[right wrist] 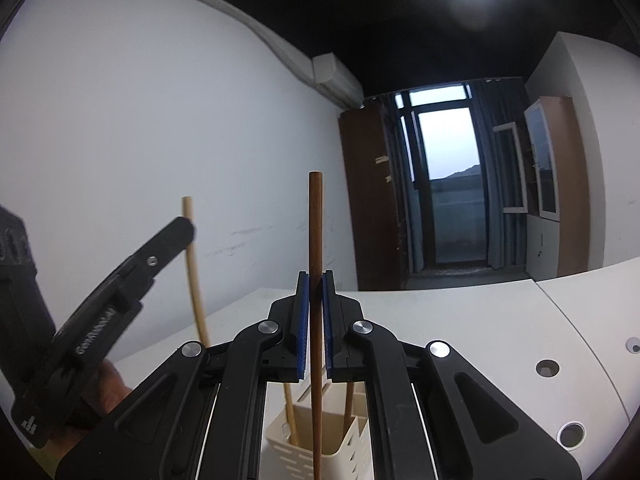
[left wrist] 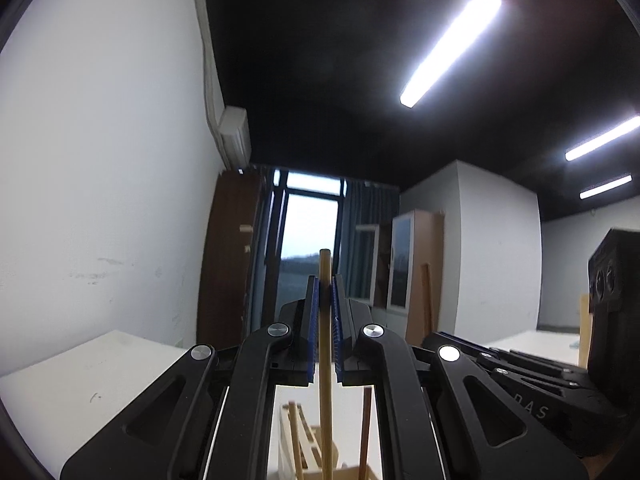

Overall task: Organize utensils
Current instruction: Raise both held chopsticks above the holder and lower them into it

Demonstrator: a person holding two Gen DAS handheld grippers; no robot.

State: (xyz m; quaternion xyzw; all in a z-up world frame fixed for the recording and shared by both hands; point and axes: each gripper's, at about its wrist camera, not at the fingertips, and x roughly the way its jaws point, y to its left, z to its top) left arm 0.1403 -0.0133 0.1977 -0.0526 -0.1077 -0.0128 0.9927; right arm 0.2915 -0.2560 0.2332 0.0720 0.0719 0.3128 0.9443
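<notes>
**Both claws clamped on upright sticks above the holder**

Your left claw (left wrist: 325, 292) was closed on a pale wooden chopstick (left wrist: 325, 320), held upright, its lower end reaching down toward the cream slotted holder (right wrist: 344, 452) on the white counter (right wrist: 480, 320). Your right claw (right wrist: 315, 288) pinched a dark brown chopstick (right wrist: 315, 232), also upright, directly above that holder. Two more sticks stood inside it.
</notes>
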